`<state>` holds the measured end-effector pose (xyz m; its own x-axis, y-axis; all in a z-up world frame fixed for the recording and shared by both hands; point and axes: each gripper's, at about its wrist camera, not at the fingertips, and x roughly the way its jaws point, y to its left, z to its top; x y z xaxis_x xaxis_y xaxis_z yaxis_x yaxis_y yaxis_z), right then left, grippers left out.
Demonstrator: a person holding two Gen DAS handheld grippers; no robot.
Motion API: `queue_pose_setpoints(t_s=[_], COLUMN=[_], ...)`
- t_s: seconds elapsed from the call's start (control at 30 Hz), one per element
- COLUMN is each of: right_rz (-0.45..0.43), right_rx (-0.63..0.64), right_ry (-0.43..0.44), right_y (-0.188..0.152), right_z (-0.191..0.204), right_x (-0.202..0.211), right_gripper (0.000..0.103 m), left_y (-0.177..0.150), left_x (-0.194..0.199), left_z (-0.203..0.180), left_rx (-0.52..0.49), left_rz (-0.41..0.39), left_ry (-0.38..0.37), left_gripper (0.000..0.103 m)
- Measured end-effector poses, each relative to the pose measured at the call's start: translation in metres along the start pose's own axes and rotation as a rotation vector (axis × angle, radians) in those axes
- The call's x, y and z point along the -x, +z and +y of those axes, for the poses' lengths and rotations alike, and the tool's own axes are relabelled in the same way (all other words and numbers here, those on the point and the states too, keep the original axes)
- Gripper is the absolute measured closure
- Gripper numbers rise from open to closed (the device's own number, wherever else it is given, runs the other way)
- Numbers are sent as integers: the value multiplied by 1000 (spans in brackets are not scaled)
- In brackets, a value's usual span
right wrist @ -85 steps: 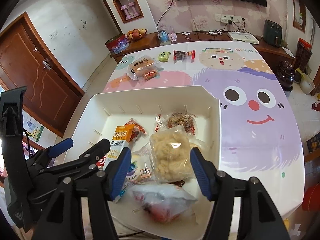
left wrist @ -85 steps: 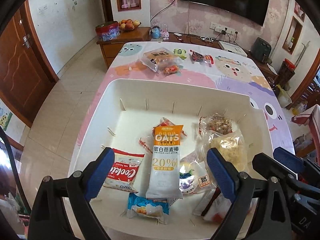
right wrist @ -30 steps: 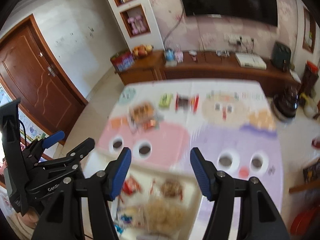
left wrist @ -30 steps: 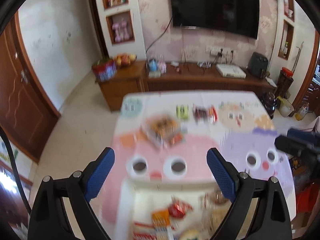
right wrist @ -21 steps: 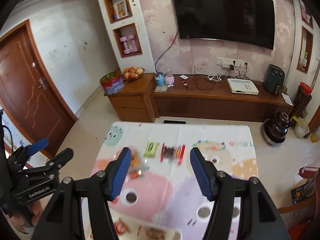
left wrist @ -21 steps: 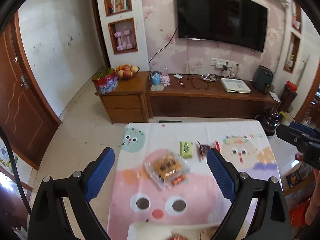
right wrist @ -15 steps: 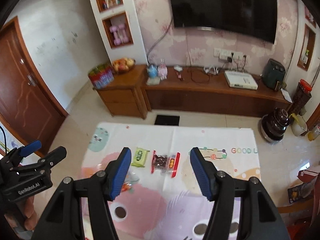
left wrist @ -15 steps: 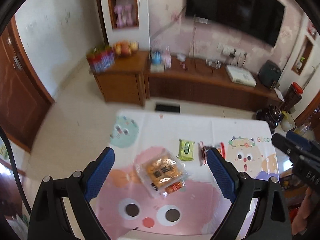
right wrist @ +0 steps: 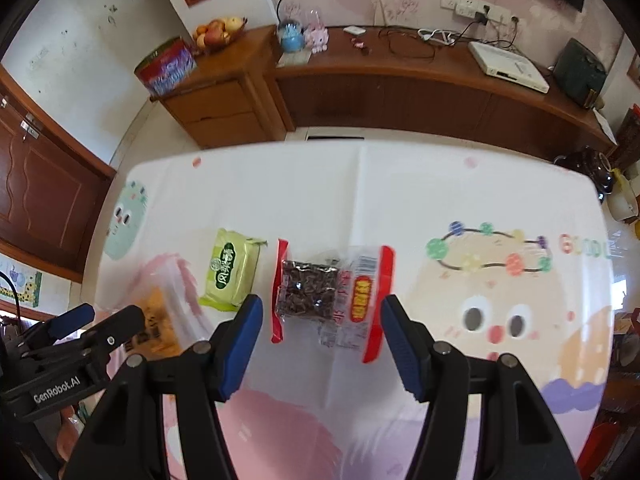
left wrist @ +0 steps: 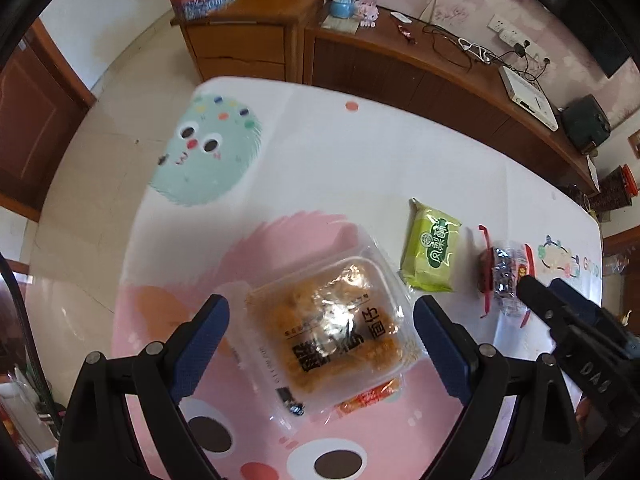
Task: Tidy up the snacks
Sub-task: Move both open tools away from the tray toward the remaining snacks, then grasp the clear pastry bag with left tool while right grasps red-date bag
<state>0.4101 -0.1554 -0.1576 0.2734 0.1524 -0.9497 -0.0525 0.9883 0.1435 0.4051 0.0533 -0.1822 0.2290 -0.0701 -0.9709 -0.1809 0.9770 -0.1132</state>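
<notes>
Left wrist shows open jaws straddling the clear pastry pack point(left wrist: 332, 328); right jaws, open, frame the red-edged packet point(right wrist: 332, 300).

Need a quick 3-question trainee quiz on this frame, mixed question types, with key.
1. True or false: both grippers are open.
2. Which snack lies between the left gripper's jaws? A) green packet B) clear tray of orange pastry C) red-edged pack
3. Fill in: the green packet lies ____ the pastry tray and the red-edged pack.

Key: 1 true, the right gripper too. 2 B. 3 between.
</notes>
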Motion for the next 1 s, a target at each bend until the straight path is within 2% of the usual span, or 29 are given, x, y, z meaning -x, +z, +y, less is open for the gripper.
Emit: queue_pose_setpoints(t_s=[0.13,0.27,0.37,0.5,0.53,0.6,0.73,1.0], right_rz=[13,26,48,26,22,18,15,27], right_rx=[12,16,2,55,65,83,121,134], right_ry=[-1,-73,-76,-128,-127,-114,-122,-91], right_y=[1,5,5,-1,-2,-7,-14,-33], right_z=[10,15,10,14,14,16,18,15], right_x=[-20,-38,-48,-49,-48,-45,-41,-32], right_gripper=[41,41,42,45,48,60,61,61], left_y=[0,1,0,-1,-1,-2,-4,-15], left_x=[-13,-23,-27,-31,-31,-32,-29,-32], left_z=[-8,-16,-22,-31,-31,-33,-30,-29], left_rx=[-20,-25,-31,-66,-72,-80,-85,-147], left_rz=[14,5,-12,-24,-24,-16,9,10], left_ry=[9,66,87,124,126,130,138,260], left_gripper=[10,10,7,4,3,2,2,0])
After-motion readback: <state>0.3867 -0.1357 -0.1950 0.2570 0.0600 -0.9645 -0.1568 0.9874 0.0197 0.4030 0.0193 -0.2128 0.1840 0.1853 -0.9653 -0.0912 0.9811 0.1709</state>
